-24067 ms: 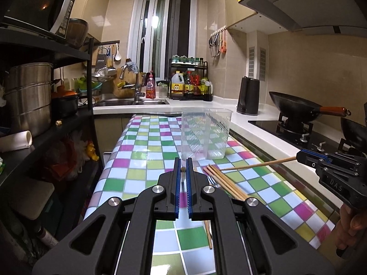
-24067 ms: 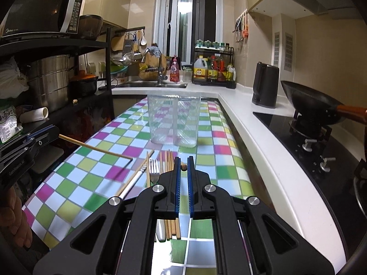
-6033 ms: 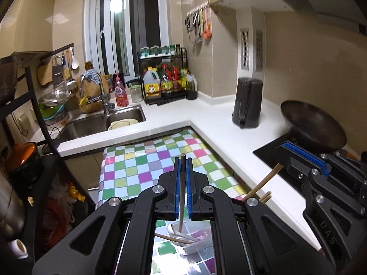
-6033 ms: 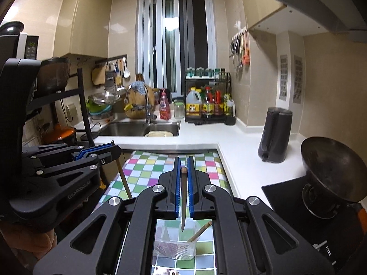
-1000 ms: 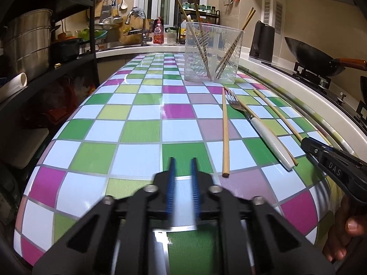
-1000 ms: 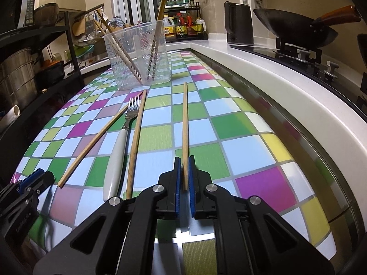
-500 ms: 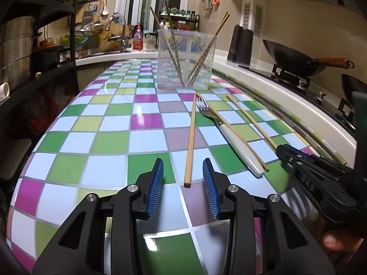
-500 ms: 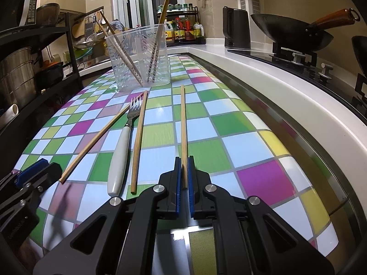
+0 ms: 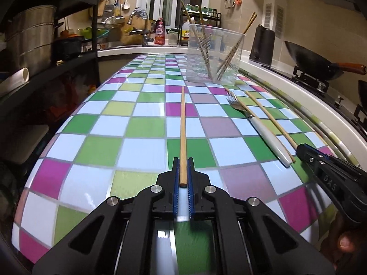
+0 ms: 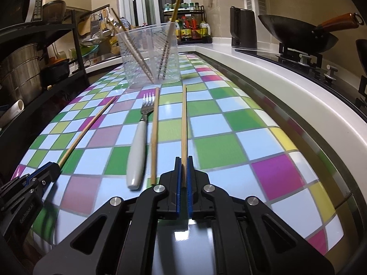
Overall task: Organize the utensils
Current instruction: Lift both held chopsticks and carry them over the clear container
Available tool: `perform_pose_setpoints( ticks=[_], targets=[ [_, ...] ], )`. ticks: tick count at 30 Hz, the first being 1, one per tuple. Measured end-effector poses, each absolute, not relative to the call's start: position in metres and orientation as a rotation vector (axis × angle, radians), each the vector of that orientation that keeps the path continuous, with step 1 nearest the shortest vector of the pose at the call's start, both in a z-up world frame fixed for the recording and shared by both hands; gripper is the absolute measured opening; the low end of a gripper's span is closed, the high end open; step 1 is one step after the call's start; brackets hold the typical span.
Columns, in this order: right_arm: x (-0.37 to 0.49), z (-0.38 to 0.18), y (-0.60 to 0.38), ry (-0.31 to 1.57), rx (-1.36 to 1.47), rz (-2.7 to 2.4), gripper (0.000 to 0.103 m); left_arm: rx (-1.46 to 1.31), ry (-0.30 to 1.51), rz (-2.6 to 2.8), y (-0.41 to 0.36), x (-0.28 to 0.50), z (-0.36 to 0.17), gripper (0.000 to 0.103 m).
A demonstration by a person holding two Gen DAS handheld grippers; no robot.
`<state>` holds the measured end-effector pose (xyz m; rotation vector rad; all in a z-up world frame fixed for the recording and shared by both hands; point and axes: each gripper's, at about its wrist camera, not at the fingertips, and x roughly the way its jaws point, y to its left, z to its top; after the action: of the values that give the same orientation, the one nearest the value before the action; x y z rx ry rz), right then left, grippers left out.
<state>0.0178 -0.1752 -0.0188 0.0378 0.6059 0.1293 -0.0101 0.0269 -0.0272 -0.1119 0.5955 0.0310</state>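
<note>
On a checkered table (image 9: 146, 126), each gripper pinches one chopstick's near end, left gripper (image 9: 183, 171) and right gripper (image 10: 183, 169), with a fork (image 10: 140, 137) apparently lying flat between them, before a clear cup (image 9: 214, 55) of chopsticks.

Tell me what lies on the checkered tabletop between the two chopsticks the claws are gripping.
In the right wrist view, a white-handled metal fork and a loose wooden chopstick lie side by side between the left claw's chopstick and the right claw's chopstick.

wok (image 10: 296, 31) on stove | black kettle (image 10: 243, 28) on counter | steel pot (image 9: 29, 37) on shelf | sink faucet (image 9: 140, 23)
</note>
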Motion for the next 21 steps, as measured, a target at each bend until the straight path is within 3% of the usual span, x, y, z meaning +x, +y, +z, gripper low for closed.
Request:
perform_pose_setpoints(
  ticks=[5, 21],
  targets=[
    [0.018, -0.0188, -0.1751, 0.604, 0.035, 0.101, 0.008, -0.097, 0.57, 0.02, 0.0232, -0.014, -0.0287, 0.008],
    [0.0192, -0.019, -0.1739, 0.599, 0.02, 0.094, 0.005, -0.078, 0.553, 0.025, 0.0224, -0.0159, -0.0285, 0.007]
  ],
)
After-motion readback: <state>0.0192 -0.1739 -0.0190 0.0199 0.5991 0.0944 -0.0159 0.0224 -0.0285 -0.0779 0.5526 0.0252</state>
